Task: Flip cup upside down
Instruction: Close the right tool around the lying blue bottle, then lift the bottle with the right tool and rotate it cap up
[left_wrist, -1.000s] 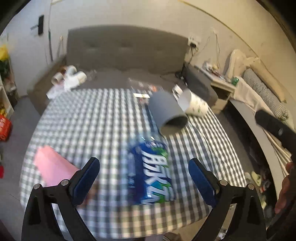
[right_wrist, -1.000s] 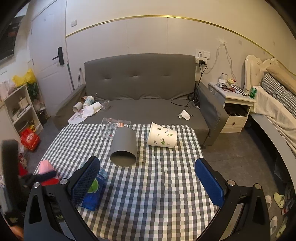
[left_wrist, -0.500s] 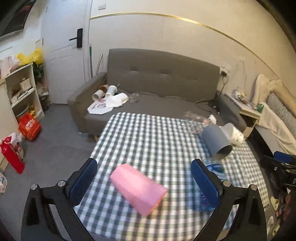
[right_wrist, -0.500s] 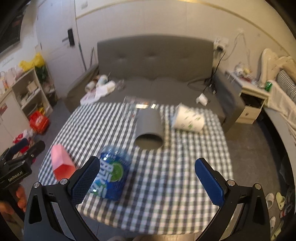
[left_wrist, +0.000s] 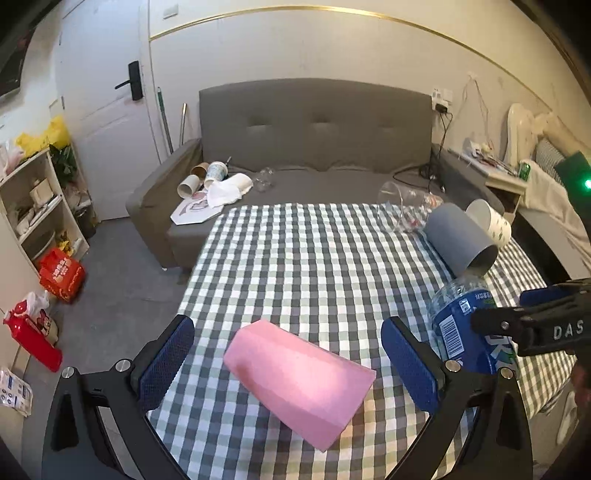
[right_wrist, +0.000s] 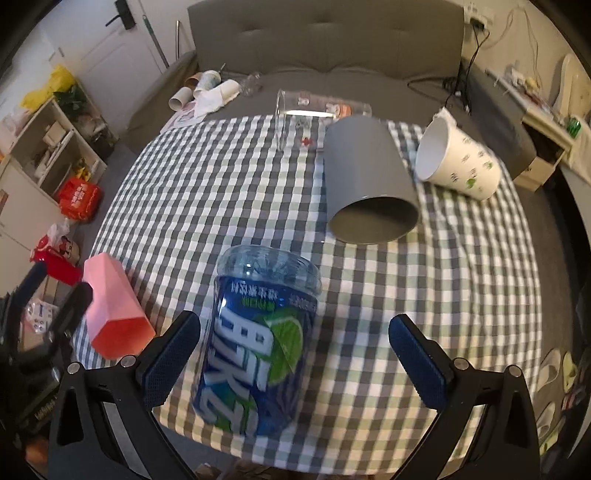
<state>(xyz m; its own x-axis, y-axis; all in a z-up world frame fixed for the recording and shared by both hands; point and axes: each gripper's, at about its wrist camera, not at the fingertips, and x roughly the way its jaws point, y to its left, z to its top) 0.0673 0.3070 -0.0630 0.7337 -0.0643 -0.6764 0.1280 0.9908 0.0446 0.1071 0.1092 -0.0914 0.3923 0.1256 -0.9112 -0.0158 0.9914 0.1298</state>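
A pink cup with flat, faceted sides lies on its side on a green, grey and white checked tablecloth, near the cloth's near left corner. The left gripper hovers over the pink cup with its blue-padded jaws spread wide apart, one on each side, touching nothing. Just to the right of the pink cup lies a clear plastic bottle cut into a cup, its blue label printed with large white Chinese characters, a lime picture and a barcode; the characters are too blurred to read. The right gripper hovers over this bottle cup with its jaws wide apart and empty; in the left wrist view its body bears the white letters "DAS". Beyond the bottle cup, further from the pink cup, a grey cup lies on its side with its mouth facing the cameras. Beside the grey cup lie a white paper cup with small green prints and a clear glass cup, both tipped over. Behind the table stands a grey sofa holding several paper cups.
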